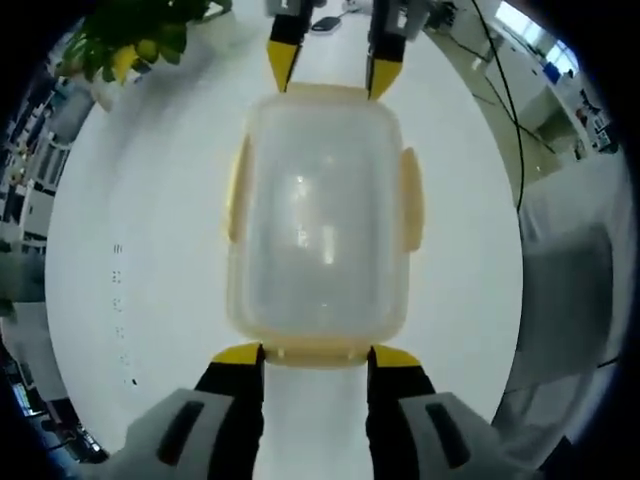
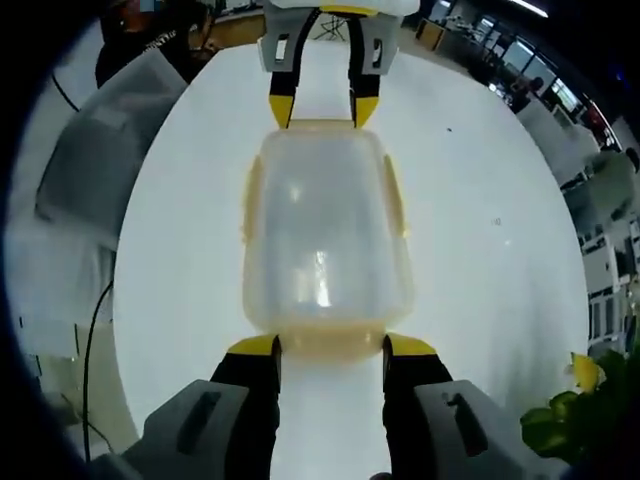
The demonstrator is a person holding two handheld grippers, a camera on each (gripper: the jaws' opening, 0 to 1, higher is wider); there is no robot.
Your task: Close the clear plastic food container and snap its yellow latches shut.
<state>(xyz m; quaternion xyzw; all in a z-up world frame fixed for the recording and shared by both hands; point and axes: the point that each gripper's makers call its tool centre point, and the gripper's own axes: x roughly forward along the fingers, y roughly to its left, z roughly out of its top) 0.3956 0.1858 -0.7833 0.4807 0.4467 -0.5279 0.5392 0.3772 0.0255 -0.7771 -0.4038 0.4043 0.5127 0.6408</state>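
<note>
Here the white tabletop (image 1: 120,220) spreads widest, round and bare around the work; on it, at the middle, sits the clear plastic food container (image 1: 318,225) with its lid on — lying lengthwise between my two tools; a yellow latch (image 1: 411,197) runs along each long side, though I cannot tell whether they are snapped down. My left gripper (image 1: 315,357) stands with its yellow-tipped fingers spread, the tips against the near short end of the container; my right gripper (image 2: 331,347) stands the same way at the opposite short end, fingers apart and touching the rim — pinching nothing. Off at the tabletop's edge is a leafy plant (image 1: 135,45) with yellow fruit.
</note>
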